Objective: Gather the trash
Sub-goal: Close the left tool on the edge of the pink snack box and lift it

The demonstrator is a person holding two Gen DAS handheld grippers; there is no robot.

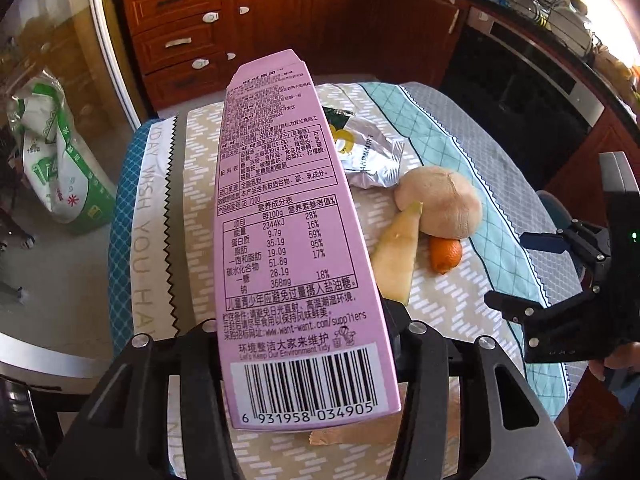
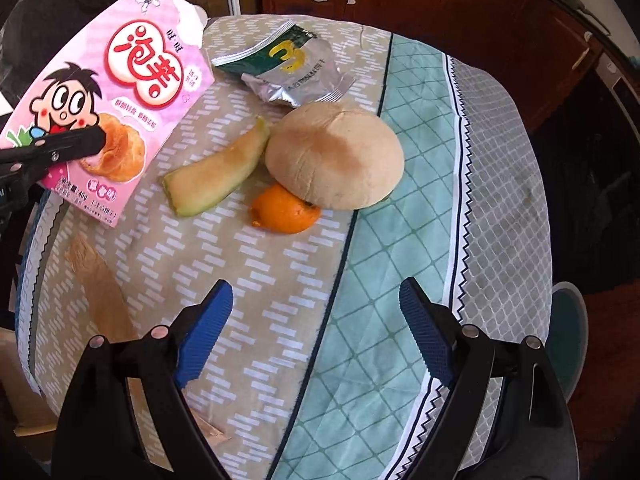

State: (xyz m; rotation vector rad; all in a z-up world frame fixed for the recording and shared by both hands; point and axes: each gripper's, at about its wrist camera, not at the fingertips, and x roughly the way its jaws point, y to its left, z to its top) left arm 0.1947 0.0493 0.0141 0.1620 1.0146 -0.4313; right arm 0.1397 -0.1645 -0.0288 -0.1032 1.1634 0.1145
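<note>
The flat pink cardboard snack box (image 1: pixel 296 240) is clamped between the jaws of the left gripper (image 1: pixel 304 332), which are closed onto its two broad faces near the barcode end; the box stands on edge and reaches straight ahead of those jaws, its printed nutrition panel facing up toward the camera. In the right wrist view the same box (image 2: pixel 120 92) shows its cartoon front, with one black finger (image 2: pixel 68 146) of the left gripper lying across it, and its torn top flap pointing away.

The right gripper (image 2: pixel 316 332) has its jaws spread wide with nothing between them, its blue ribbed pads (image 2: pixel 206 332) hanging over the patterned quilted cloth covering the round worktop (image 2: pixel 400 320). Ahead of these open jaws lie the other scraps: a pale green-rimmed wedge of melon rind (image 2: pixel 216 172), a round tan husked coconut half (image 2: pixel 336 156) just right of it, a small piece of orange peel (image 2: pixel 286 210) tucked against the coconut's near edge, and beyond them a crumpled silver foil snack wrapper (image 2: pixel 292 68). To the left of the open jaws, close in, a strip of brown paper (image 2: pixel 100 288) lies flat on the cloth.

Past the left jaws, reddish-brown wooden cabinets (image 1: pixel 240 20) stand beyond the worktop, and a white and green sack (image 1: pixel 56 160) rests on the floor off to their left
</note>
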